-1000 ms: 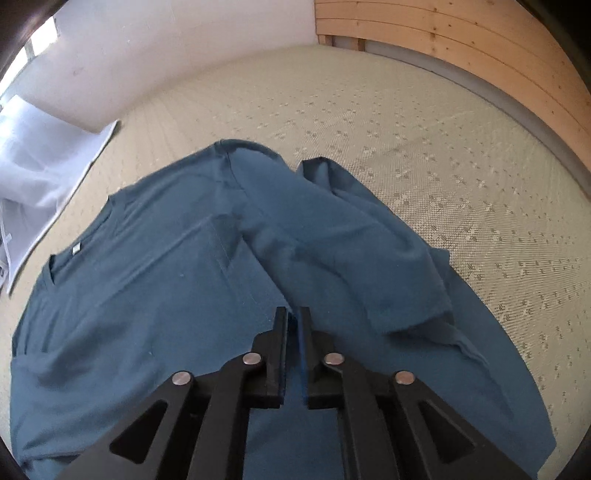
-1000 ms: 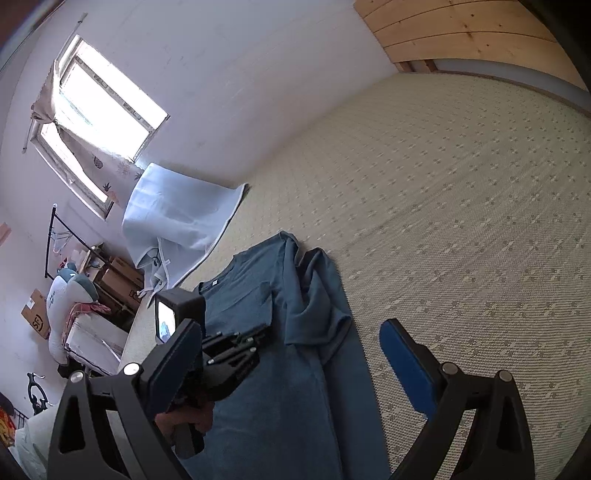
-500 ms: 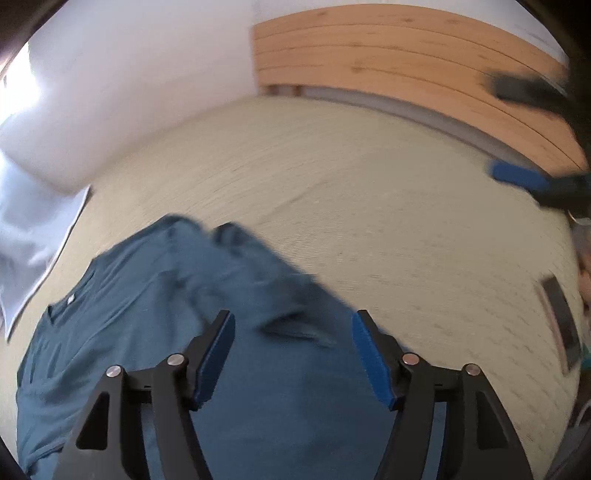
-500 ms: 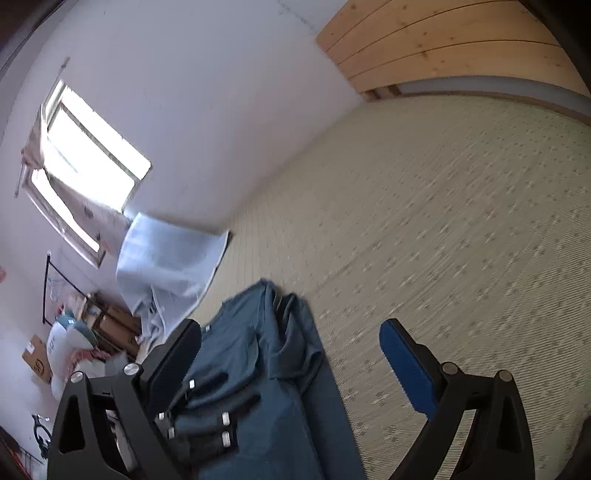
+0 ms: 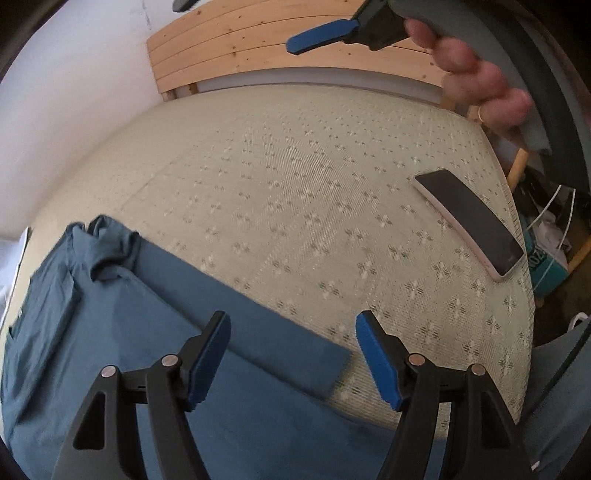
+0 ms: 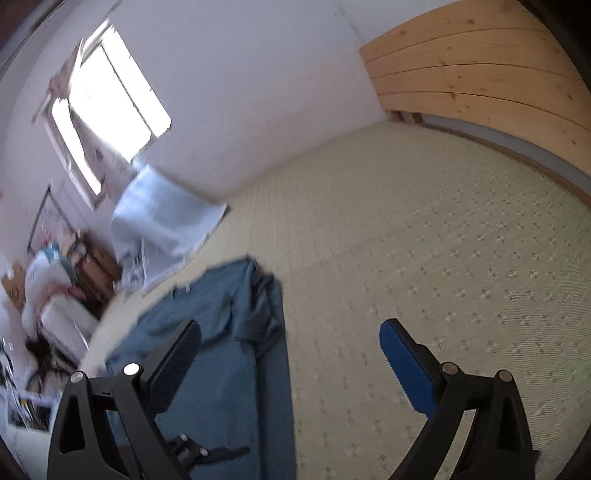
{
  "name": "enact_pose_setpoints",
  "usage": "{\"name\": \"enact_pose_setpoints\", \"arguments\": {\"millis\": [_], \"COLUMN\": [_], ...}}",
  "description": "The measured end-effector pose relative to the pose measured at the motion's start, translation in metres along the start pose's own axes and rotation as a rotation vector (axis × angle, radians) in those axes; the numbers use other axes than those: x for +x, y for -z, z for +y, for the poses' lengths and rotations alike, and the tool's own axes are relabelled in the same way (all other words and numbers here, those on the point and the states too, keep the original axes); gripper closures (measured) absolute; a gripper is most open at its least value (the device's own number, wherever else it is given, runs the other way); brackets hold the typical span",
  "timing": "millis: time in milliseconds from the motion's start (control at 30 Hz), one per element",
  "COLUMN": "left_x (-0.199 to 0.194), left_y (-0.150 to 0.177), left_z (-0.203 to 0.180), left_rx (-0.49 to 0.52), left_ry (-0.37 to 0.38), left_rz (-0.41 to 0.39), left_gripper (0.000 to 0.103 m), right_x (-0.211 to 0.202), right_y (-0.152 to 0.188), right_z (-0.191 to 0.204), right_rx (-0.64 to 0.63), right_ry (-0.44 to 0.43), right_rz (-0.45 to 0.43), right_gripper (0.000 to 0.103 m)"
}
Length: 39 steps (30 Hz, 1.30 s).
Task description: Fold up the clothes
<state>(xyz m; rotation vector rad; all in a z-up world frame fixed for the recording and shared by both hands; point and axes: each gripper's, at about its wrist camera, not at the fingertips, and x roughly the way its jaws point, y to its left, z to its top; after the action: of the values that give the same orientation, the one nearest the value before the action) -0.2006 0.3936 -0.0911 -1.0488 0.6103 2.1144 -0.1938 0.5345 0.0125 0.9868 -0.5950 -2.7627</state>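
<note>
Both of my tongs are standing wide open and holding nothing.

From the left wrist view, I am holding my left tongs [image 5: 291, 354] just above the shirt [image 5: 110, 332], blue pads well apart. That shirt is lying flat on the mattress [image 5: 314, 177], filling the lower left of the view, with one long side folded in so a straight edge is running diagonally under the tongs. Its sleeve [image 5: 107, 247] is bunching up at the far left end. Cream cover with small flower marks is showing bare to the right of the shirt. A phone [image 5: 469, 229] is lying screen up near the mattress's right edge, well apart from the shirt. One blue pad of my right tongs [image 5: 321, 35] is poking in at the top, and my right hand [image 5: 476, 81] is gripping the handle behind it, a ring on one finger. A wooden headboard [image 5: 258, 51] is standing at the far end.

From the right wrist view, which is blurring somewhat, my right tongs [image 6: 291, 354] are hanging high over the mattress [image 6: 443, 258], pads far apart. The shirt [image 6: 229, 332] is lying at lower left, partly behind the left pad. A white sheet [image 6: 162, 221] is leaning against the wall beyond it, under a bright window [image 6: 107, 107]. Part of my left tongs [image 6: 207, 452] is showing at the bottom edge.
</note>
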Motion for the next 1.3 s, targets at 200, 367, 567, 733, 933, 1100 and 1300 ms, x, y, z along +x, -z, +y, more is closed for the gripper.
{"name": "enact_pose_setpoints", "arguments": {"millis": [200, 367, 567, 733, 933, 1100, 1300], "left_x": [0.010, 0.019, 0.023, 0.027, 0.013, -0.040, -0.107], "left_y": [0.009, 0.016, 0.018, 0.012, -0.006, -0.047, -0.113], "left_z": [-0.012, -0.025, -0.023, -0.016, 0.011, 0.060, 0.136], "left_rx": [0.011, 0.061, 0.046, -0.011, -0.141, -0.276, -0.418], "left_ry": [-0.036, -0.021, 0.017, 0.039, 0.105, 0.160, 0.177], "left_rz": [0.034, 0.080, 0.097, 0.106, 0.078, -0.057, -0.235], "left_gripper": [0.051, 0.055, 0.056, 0.100, 0.101, 0.101, 0.101], "right_x": [0.009, 0.005, 0.001, 0.000, -0.009, -0.011, 0.002], "right_y": [0.029, 0.033, 0.029, 0.029, 0.026, 0.021, 0.018], "right_z": [0.009, 0.007, -0.014, -0.017, -0.031, -0.040, -0.044], "right_rx": [-0.107, -0.091, 0.015, 0.029, 0.097, 0.154, 0.188], "right_ry": [0.028, 0.029, 0.042, 0.058, 0.069, 0.061, 0.038], "right_rz": [0.160, 0.152, 0.131, 0.116, 0.068, 0.017, 0.005], "right_gripper": [0.003, 0.003, 0.003, 0.003, 0.003, 0.003, 0.003]}}
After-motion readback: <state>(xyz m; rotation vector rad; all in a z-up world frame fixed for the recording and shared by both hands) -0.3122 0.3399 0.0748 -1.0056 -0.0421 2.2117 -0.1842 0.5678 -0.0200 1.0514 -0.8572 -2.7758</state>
